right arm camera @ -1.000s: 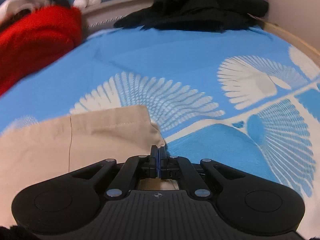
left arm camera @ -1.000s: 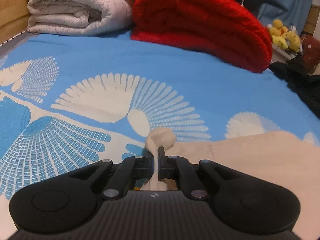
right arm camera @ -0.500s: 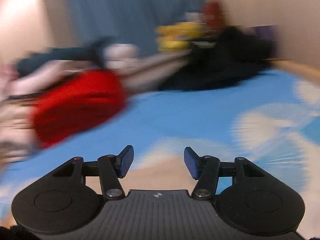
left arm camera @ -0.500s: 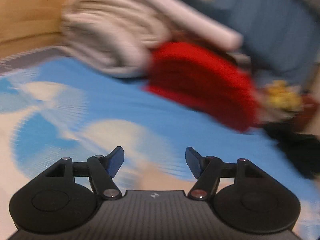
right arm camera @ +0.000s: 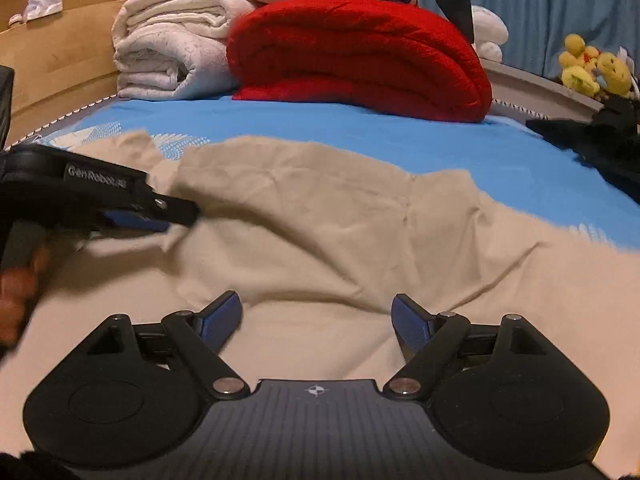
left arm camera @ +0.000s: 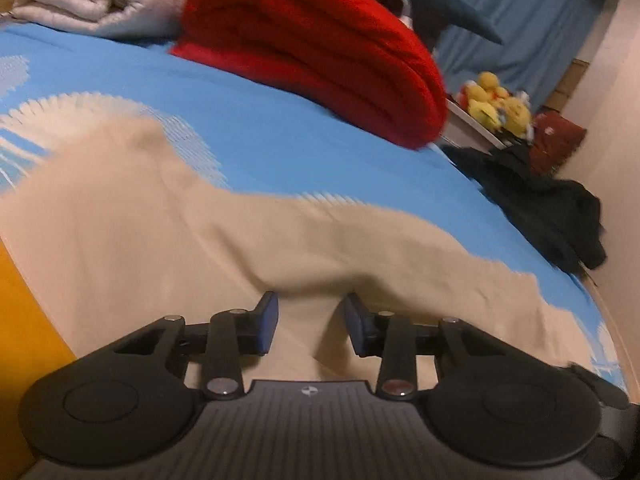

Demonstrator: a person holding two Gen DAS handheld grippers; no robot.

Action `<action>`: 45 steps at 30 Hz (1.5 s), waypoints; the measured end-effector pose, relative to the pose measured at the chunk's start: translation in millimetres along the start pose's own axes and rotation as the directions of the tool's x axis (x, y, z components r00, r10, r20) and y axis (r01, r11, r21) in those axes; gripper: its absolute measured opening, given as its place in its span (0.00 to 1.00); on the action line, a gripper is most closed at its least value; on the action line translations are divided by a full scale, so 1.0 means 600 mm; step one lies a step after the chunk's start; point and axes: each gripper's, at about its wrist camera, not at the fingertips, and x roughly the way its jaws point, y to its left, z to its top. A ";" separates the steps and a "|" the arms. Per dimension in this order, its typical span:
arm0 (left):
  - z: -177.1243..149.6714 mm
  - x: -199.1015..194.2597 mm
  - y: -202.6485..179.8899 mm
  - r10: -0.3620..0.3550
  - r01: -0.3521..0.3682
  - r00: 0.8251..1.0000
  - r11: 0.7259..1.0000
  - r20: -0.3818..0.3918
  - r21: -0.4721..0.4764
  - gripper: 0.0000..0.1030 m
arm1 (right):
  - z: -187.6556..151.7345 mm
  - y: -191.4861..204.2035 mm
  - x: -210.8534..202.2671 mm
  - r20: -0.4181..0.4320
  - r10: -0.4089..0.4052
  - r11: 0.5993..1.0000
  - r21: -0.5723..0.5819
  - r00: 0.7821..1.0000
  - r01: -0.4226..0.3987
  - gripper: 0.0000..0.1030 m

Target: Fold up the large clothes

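Over the beige garment (right arm camera: 320,248), both grippers stand unclamped.

matt beige cloth garment (right arm camera: 320,248), fuzzy red blanket (right arm camera: 360,60), smooth wood headboard (right arm camera: 60,48).

Bedding and toys at the bed's far end
A folded red blanket (right arm camera: 360,56) lies beside white quilts (right arm camera: 168,48); yellow plush toys (right arm camera: 592,66) sit above dark clothes (left arm camera: 548,204).

Two low wrist views, close over beige garment (left arm camera: 168,240), sharing red blanket (right arm camera: 360,56)
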 end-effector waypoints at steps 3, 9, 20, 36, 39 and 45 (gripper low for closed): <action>0.044 -0.004 0.061 0.119 -0.117 0.991 0.992 0.060 -0.041 0.43 | 0.001 -0.050 -0.014 0.020 -0.066 0.998 0.024 0.998 0.066 0.78; 0.083 -0.020 0.177 0.174 -0.159 0.981 0.976 0.090 -0.150 0.58 | -0.039 -0.226 -0.047 -0.012 -0.274 0.917 0.297 0.962 0.265 0.79; 0.104 -0.125 0.244 0.528 -0.516 0.847 0.845 0.060 -0.141 1.00 | -0.163 -0.396 -0.197 -0.242 -0.638 0.583 0.467 0.731 0.664 0.82; -0.180 -0.374 -0.060 0.345 -0.338 0.938 0.920 -0.004 0.200 1.00 | -0.197 -0.069 -0.454 -0.053 -0.306 0.633 0.734 0.950 0.245 0.92; -0.207 -0.369 -0.074 0.334 -0.318 0.941 0.927 -0.049 0.198 1.00 | -0.237 -0.041 -0.459 -0.103 -0.274 0.565 0.787 0.956 0.246 0.91; -0.218 -0.356 -0.092 0.342 -0.322 0.939 0.914 -0.043 0.245 1.00 | -0.303 -0.060 -0.463 -0.147 -0.239 0.405 0.883 0.960 0.236 0.91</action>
